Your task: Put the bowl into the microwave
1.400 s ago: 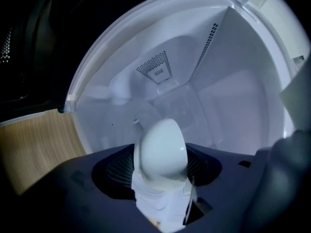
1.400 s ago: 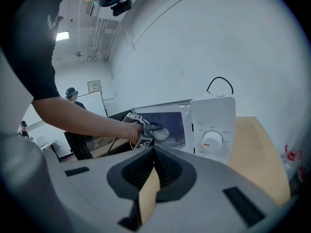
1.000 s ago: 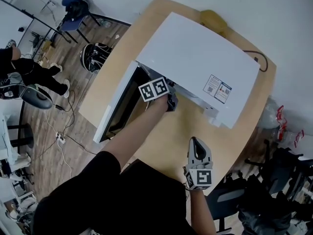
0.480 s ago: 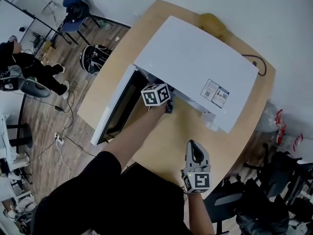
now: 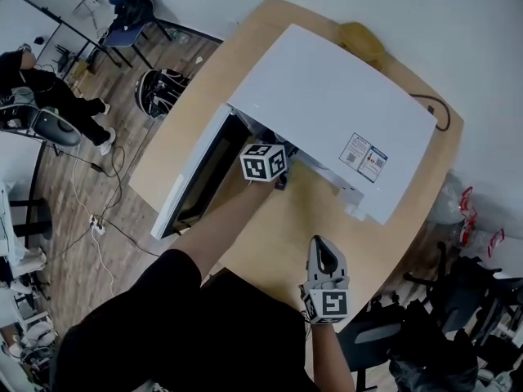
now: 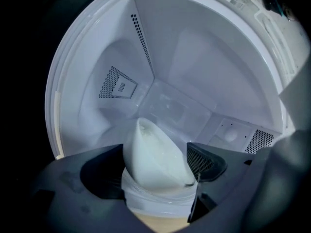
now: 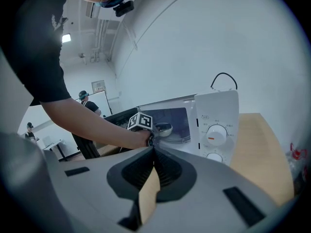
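The white bowl (image 6: 153, 152) lies tilted inside the open white microwave (image 5: 327, 113), on its glass turntable (image 6: 155, 200). My left gripper (image 6: 154, 161) reaches into the cavity with the bowl between its two dark jaws. The jaws have just been opening and stand wide, not pressing on it. In the head view the left gripper (image 5: 281, 180) is half hidden under the microwave's top. The right gripper view shows the bowl (image 7: 163, 128) just inside the opening. My right gripper (image 5: 324, 247) hovers over the table, shut and empty, its pads (image 7: 154, 152) together.
The microwave door (image 5: 192, 178) hangs open to the left. Its dials (image 7: 217, 135) face my right gripper. The wooden table (image 5: 286, 227) shows bare in front. A yellow object (image 5: 359, 35) and a black cable (image 5: 437, 117) lie behind. Chairs and people are at far left.
The left gripper's marker cube has rolled while the hand stayed at the microwave's mouth. The right gripper has barely shifted.
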A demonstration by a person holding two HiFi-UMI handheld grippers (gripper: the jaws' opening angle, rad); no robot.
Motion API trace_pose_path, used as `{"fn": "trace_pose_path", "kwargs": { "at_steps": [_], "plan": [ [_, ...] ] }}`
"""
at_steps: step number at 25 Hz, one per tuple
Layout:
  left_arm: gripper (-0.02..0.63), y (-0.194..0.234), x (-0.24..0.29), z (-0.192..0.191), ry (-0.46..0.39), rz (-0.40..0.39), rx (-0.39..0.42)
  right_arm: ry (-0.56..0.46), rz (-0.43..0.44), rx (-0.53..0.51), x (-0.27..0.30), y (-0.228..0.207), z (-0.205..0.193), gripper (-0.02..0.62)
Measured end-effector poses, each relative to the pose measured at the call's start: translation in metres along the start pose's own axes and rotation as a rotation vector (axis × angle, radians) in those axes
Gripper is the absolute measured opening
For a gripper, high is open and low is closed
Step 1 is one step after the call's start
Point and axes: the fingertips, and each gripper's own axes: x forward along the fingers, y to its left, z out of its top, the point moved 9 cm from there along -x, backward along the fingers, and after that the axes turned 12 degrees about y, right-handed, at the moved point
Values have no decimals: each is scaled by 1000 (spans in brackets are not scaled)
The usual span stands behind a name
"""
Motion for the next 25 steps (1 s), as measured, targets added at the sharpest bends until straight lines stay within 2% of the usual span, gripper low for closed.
{"fn": "trace_pose_path", "kwargs": {
  "at_steps": [3, 10, 15, 19, 25],
  "plan": [
    [365, 2, -1, -3, 17, 29, 77, 1, -11, -4, -1, 0, 0, 60],
    [365, -10, 5, -8, 80, -6, 190, 23, -16, -9, -3, 0, -6, 60],
    [368, -15, 12, -12, 127, 52, 285, 19, -16, -3, -4, 0, -7, 60],
    [368, -14, 12, -12, 118, 50, 238, 21, -21, 6, -7, -3, -11, 60],
    [368, -11, 7, -4, 49, 11, 30, 19, -27, 13, -8, -7, -10, 60]
  ]
}}
